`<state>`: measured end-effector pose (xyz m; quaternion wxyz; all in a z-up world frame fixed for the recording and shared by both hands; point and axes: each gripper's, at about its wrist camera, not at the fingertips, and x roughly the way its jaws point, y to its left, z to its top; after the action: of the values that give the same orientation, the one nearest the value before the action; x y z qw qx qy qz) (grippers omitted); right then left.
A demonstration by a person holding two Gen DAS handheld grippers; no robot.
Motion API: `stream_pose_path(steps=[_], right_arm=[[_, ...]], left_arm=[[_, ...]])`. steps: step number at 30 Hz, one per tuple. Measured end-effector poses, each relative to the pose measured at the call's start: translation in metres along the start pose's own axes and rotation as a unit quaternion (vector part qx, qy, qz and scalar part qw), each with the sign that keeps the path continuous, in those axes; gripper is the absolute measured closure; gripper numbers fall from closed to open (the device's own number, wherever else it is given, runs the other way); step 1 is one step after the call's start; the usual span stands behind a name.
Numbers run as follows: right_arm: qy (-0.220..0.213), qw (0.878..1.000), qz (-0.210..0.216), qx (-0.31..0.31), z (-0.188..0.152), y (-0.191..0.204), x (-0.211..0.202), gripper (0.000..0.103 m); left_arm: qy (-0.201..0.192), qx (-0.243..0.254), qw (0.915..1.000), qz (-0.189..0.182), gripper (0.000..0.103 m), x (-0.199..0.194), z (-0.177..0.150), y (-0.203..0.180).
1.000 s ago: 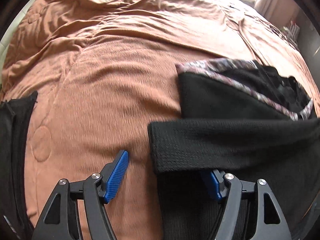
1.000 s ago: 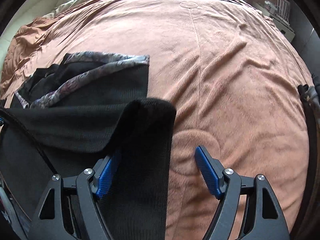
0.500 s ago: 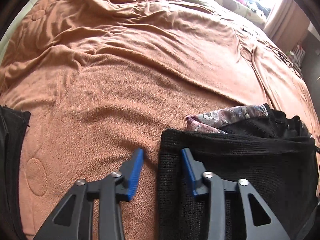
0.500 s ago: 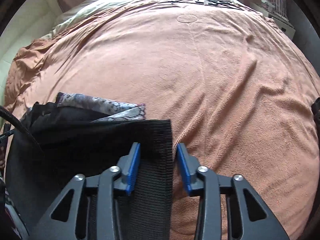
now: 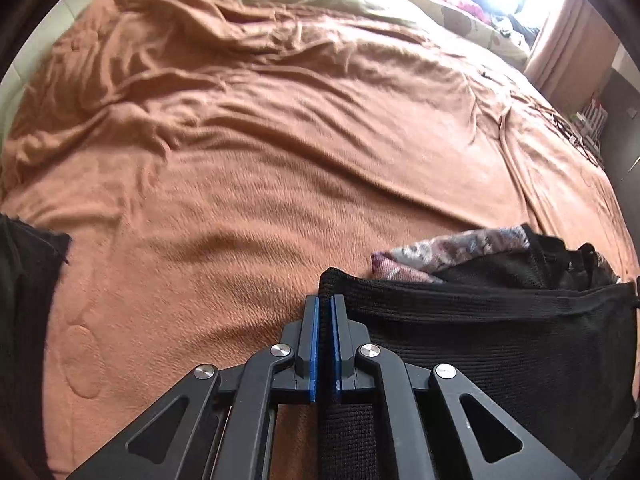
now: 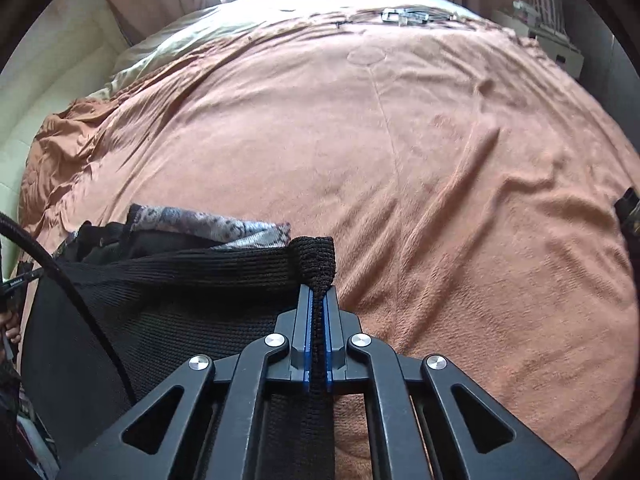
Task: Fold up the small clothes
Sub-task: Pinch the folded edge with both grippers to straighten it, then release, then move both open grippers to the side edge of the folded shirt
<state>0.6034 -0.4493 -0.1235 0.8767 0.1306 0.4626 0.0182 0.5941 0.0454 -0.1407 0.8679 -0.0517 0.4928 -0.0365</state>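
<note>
Black knit garment (image 5: 480, 344) pinched at both corners by fingers (image 6: 309, 320), over rumpled orange bedspread (image 5: 260, 168).

No text, label, brand or number can be read in either view; a small pale tag on the black cable (image 6: 20, 281) at nine o'clock in the right wrist view carries print too small to make out.

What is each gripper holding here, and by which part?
Both hold the black knit garment: left gripper pinches its left corner, right gripper its right corner.
</note>
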Motion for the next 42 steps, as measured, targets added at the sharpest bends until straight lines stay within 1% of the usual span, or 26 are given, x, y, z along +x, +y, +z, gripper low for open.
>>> stream_pose_path(steps=[3, 6, 10, 13, 16, 17, 20, 22, 23, 24, 25, 26, 27, 28, 29, 30, 31, 34, 38, 42], right_arm=[[-0.022, 1.000, -0.002, -0.002, -0.001, 0.003, -0.022, 0.103], [-0.038, 0.999, -0.007, -0.008, 0.003, 0.009, -0.034, 0.103], [-0.045, 0.999, -0.015, -0.008, 0.011, 0.013, -0.033, 0.103], [-0.042, 0.999, -0.024, -0.011, 0.018, 0.015, -0.022, 0.103], [-0.031, 0.999, -0.033, -0.010, 0.027, 0.014, -0.003, 0.103], [-0.026, 0.999, -0.034, -0.010, 0.035, 0.016, 0.003, 0.103], [-0.007, 0.999, -0.043, -0.011, 0.043, 0.019, 0.024, 0.103], [0.004, 0.998, -0.052, -0.017, 0.047, 0.022, 0.038, 0.102], [0.011, 0.998, -0.057, -0.017, 0.049, 0.023, 0.043, 0.102], [0.021, 0.998, -0.053, -0.011, 0.051, 0.023, 0.050, 0.101], [0.029, 0.998, -0.049, -0.007, 0.052, 0.023, 0.054, 0.100], [0.032, 0.998, -0.049, -0.005, 0.052, 0.023, 0.054, 0.092], [0.030, 0.998, -0.051, -0.006, 0.052, 0.023, 0.053, 0.084], [0.028, 0.998, -0.050, -0.009, 0.053, 0.022, 0.050, 0.055], [0.021, 0.999, -0.047, -0.011, 0.051, 0.022, 0.044, 0.031], [0.012, 0.999, -0.046, -0.012, 0.051, 0.020, 0.037, 0.030], [0.009, 0.999, -0.043, -0.012, 0.050, 0.018, 0.031, 0.030], [0.012, 1.000, -0.017, -0.006, 0.039, 0.014, 0.010, 0.030], [0.014, 1.000, 0.000, -0.015, 0.017, 0.012, -0.013, 0.030], [0.008, 1.000, 0.009, -0.024, -0.013, 0.009, -0.037, 0.030]], left_arm=[[-0.029, -0.004, 0.9995, -0.005, 0.097, -0.021, 0.008, 0.000], [-0.048, -0.001, 0.9988, 0.007, 0.098, -0.034, 0.016, -0.003], [-0.059, -0.011, 0.9980, 0.022, 0.098, -0.033, 0.030, -0.006], [-0.057, -0.010, 0.9977, 0.035, 0.098, -0.025, 0.037, -0.008], [-0.048, -0.006, 0.9976, 0.049, 0.098, -0.009, 0.046, -0.011], [-0.044, -0.005, 0.9976, 0.053, 0.098, -0.004, 0.047, -0.012], [-0.029, -0.008, 0.9976, 0.062, 0.098, 0.015, 0.051, -0.012], [0.003, -0.008, 0.9983, 0.058, 0.097, 0.035, 0.051, -0.012], [0.016, -0.006, 0.9980, 0.060, 0.097, 0.042, 0.050, -0.012], [0.031, -0.005, 0.9973, 0.066, 0.095, 0.049, 0.048, -0.013], [0.034, -0.005, 0.9973, 0.066, 0.091, 0.050, 0.046, -0.013], [0.034, -0.007, 0.9972, 0.066, 0.089, 0.049, 0.044, -0.012], [0.031, -0.008, 0.9974, 0.065, 0.079, 0.046, 0.041, -0.011], [0.029, -0.008, 0.9975, 0.064, 0.066, 0.042, 0.039, -0.011], [0.026, -0.008, 0.9976, 0.063, 0.061, 0.038, 0.037, -0.011], [0.019, -0.007, 0.9980, 0.060, 0.055, 0.029, 0.033, -0.009], [0.015, -0.007, 0.9983, 0.056, 0.054, 0.022, 0.030, -0.008], [0.017, -0.011, 0.9990, 0.039, 0.054, 0.004, 0.020, -0.005], [0.008, -0.019, 0.9996, 0.017, 0.054, -0.020, 0.002, -0.002], [-0.001, -0.026, 0.9997, -0.004, 0.054, -0.045, -0.028, -0.002]])
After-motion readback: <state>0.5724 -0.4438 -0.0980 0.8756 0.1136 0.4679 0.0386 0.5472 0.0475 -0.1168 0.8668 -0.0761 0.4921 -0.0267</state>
